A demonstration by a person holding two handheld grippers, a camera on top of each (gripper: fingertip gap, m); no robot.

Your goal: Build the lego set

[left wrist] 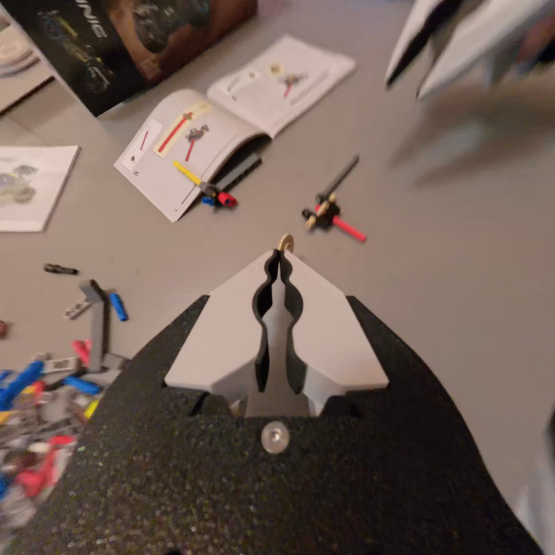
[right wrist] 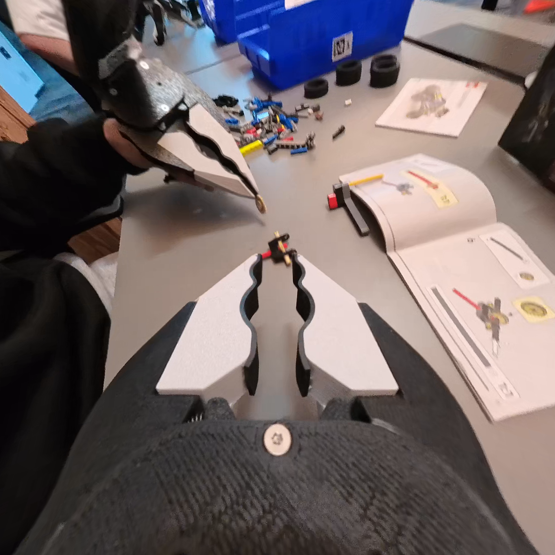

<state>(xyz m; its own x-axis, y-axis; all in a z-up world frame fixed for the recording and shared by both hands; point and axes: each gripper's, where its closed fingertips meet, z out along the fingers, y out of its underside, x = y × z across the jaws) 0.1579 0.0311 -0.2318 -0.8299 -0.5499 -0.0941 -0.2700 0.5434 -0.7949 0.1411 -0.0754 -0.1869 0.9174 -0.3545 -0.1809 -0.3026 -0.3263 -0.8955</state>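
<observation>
My left gripper (left wrist: 279, 253) is shut on a small tan gear (left wrist: 286, 242), which sticks out past its tips above the grey table. It also shows in the right wrist view (right wrist: 255, 195), with the tan gear (right wrist: 260, 206) at its tip. A small black assembly (left wrist: 326, 211) with a red axle, tan pins and a dark grey axle lies on the table just beyond the gear. My right gripper (right wrist: 277, 259) is open, and the assembly (right wrist: 279, 247) shows just past its tips. In the left wrist view the right gripper (left wrist: 404, 88) is blurred at the upper right.
An open instruction booklet (left wrist: 240, 114) (right wrist: 435, 240) lies beside the assembly, with a grey beam (left wrist: 237, 174) bearing red, blue and yellow parts tucked under it. A pile of loose pieces (right wrist: 270, 126), black tyres (right wrist: 348, 72), a blue bin (right wrist: 315, 39), a second booklet (right wrist: 432, 108) and the box (left wrist: 120, 45) lie farther off.
</observation>
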